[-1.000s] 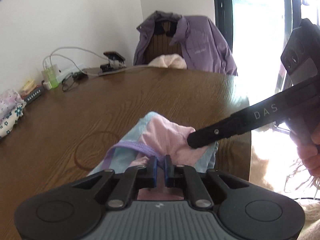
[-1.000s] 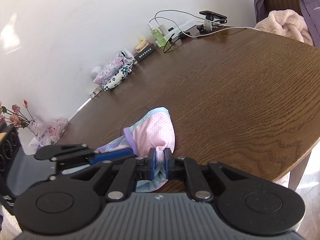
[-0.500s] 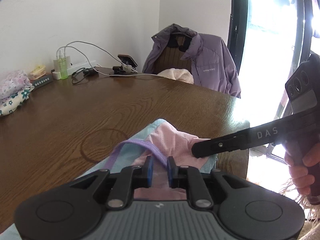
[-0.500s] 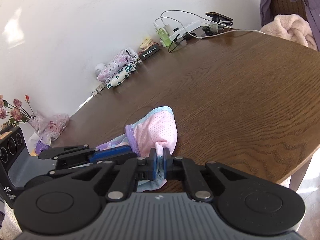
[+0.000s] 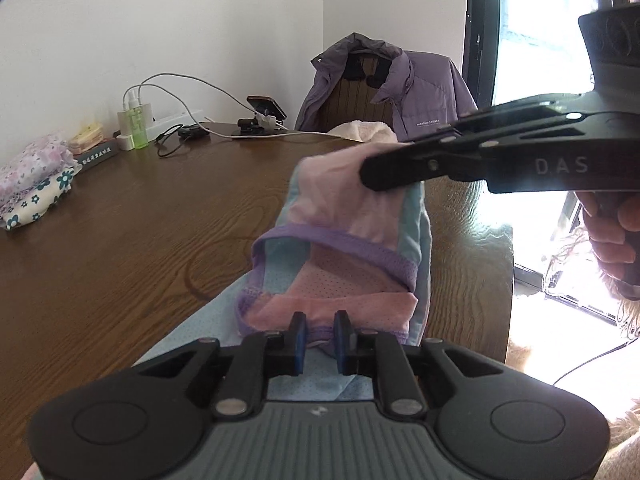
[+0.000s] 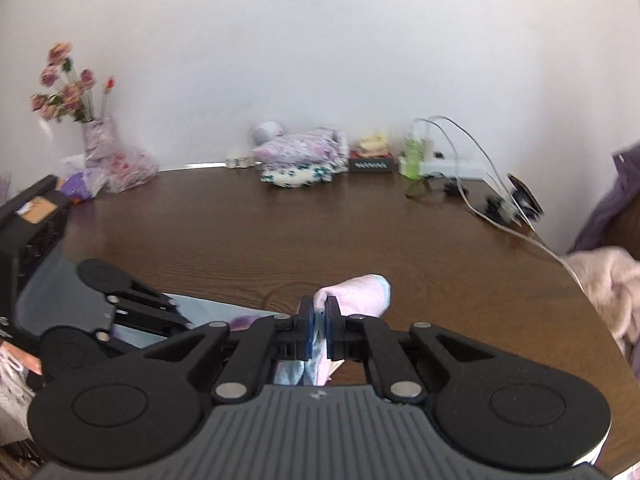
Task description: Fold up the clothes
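Near the table (image 5: 120,264) edge, the undies (image 5: 352,248) hang half lifted: right gripper (image 6: 318,330) is clamped tight on the pink end, up in the air, while the waistband end sits low by the left gripper (image 5: 320,340). Left jaws are closing, with a bit of cloth between them, but the pads aren't pressing it yet. I'd guess it's super light, thin and floppy, so the stitched purple waistband is the best place to pinch. A second ago it lay bunched flat on the wood; now the right side has risen and rolled over.
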The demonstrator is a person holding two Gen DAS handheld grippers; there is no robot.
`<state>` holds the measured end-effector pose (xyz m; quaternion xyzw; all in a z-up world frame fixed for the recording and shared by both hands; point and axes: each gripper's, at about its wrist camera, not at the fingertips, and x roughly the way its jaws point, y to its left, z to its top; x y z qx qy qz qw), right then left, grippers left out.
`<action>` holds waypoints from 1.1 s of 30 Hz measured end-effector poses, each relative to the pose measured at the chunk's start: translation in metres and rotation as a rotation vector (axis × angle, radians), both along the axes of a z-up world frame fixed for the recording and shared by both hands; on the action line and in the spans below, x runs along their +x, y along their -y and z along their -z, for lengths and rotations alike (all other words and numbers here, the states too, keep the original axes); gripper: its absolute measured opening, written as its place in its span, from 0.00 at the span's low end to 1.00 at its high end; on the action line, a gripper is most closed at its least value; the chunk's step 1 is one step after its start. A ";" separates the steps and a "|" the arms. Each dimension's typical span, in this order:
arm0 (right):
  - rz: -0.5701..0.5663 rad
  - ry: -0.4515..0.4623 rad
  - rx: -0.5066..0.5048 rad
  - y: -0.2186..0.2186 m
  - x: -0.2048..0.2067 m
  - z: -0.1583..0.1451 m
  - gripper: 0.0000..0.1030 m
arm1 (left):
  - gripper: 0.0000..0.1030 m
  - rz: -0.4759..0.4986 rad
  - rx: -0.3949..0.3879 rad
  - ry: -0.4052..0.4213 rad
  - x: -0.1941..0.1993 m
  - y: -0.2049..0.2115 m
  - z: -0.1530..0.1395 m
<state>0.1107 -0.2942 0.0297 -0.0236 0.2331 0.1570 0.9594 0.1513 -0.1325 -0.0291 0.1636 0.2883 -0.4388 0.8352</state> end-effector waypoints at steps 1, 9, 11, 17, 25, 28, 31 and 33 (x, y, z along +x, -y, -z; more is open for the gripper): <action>-0.048 0.012 -0.024 -0.010 0.001 -0.004 0.04 | 0.19 -0.009 -0.004 0.003 -0.001 -0.003 -0.001; -0.364 -0.002 -0.229 -0.078 0.006 0.006 0.05 | 0.29 -0.164 -0.036 -0.005 -0.026 -0.080 -0.013; -0.411 -0.018 -0.260 -0.090 0.005 0.012 0.05 | 0.28 -0.188 -0.028 -0.019 -0.030 -0.093 -0.012; -0.508 -0.041 -0.344 -0.111 0.000 0.027 0.05 | 0.27 -0.200 -0.015 -0.024 -0.034 -0.103 -0.001; -0.568 -0.086 -0.403 -0.117 0.001 0.039 0.05 | 0.29 -0.233 -0.082 -0.034 -0.035 -0.117 -0.012; -0.577 -0.083 -0.403 -0.118 -0.001 0.042 0.05 | 0.29 -0.258 -0.134 -0.011 -0.033 -0.123 -0.026; -0.592 -0.064 -0.402 -0.119 -0.006 0.041 0.05 | 0.29 -0.265 -0.153 0.005 -0.028 -0.123 -0.034; -0.601 -0.046 -0.398 -0.119 -0.009 0.039 0.05 | 0.29 -0.278 -0.147 -0.005 -0.021 -0.119 -0.033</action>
